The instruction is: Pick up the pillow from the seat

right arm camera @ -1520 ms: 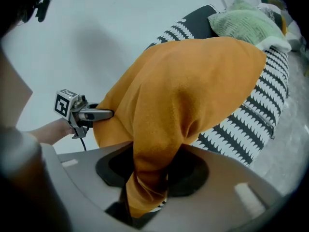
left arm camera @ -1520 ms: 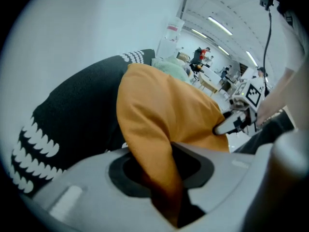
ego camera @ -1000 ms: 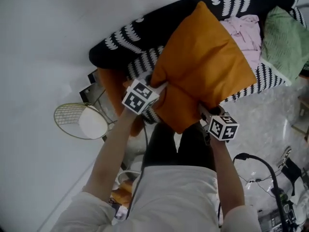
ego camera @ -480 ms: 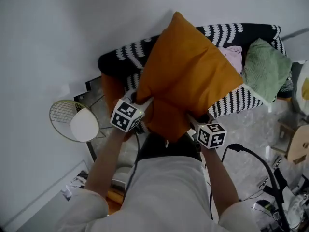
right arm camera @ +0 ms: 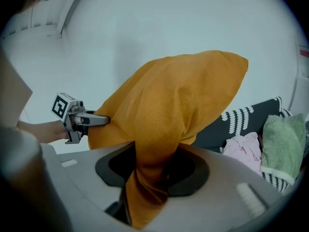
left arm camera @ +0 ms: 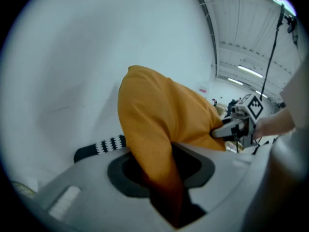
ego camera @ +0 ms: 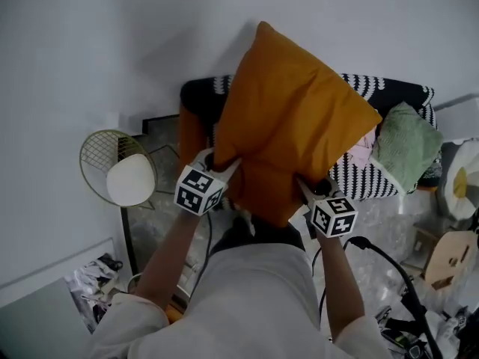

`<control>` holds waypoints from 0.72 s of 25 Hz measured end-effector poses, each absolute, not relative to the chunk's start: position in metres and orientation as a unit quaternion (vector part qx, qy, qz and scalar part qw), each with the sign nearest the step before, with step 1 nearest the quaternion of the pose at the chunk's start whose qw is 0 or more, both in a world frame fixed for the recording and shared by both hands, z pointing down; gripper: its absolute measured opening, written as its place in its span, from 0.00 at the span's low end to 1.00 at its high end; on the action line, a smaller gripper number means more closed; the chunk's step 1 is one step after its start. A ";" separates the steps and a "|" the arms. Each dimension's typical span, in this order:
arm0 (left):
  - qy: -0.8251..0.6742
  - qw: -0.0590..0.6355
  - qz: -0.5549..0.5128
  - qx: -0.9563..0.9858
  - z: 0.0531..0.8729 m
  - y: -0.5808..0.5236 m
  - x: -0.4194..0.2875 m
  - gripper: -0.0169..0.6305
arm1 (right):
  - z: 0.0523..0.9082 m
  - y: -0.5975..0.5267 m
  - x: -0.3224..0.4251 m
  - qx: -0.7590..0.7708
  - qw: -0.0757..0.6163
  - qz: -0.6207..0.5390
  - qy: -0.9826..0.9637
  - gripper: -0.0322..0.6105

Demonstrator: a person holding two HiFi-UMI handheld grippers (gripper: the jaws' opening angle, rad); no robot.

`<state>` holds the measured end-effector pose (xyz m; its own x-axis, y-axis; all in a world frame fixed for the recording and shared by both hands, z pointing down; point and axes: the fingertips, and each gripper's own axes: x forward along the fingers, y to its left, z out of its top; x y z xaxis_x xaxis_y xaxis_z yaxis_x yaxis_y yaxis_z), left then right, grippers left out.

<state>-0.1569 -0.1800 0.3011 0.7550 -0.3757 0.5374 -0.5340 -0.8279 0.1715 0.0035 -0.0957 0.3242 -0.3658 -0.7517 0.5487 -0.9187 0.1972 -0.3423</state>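
Now both pairs of jaws are clenched on fabric: the left gripper [ego camera: 227, 164] and right gripper [ego camera: 305, 188] pinch the lower corners of the orange pillow [ego camera: 292, 126]. Both forearms reach forward side by side, holding it upright, clear of the patterned seat [ego camera: 367, 179].

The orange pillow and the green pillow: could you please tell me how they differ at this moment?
The orange pillow is lifted in the air, pinched along its lower edge by the left gripper and the right gripper. The green pillow rests on the black-and-white seat, untouched. The orange pillow's fabric looks smooth, while the green pillow's looks ribbed. Both are soft cushions.
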 end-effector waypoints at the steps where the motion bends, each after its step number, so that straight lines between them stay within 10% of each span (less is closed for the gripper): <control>1: -0.254 0.158 0.241 0.924 0.295 -0.175 -0.169 0.23 | 0.317 -0.093 -0.007 0.547 0.132 0.310 -0.767 0.33; 18: -0.316 0.150 0.162 0.923 0.235 -0.071 -0.334 0.25 | 0.241 -0.010 -0.160 0.525 0.146 0.216 -0.810 0.33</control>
<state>-0.3339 -0.0709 0.2347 0.7484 -0.5345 0.3927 -0.6311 -0.7559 0.1740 -0.1596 -0.0096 0.2413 -0.4067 -0.7876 0.4628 -0.9135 0.3560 -0.1969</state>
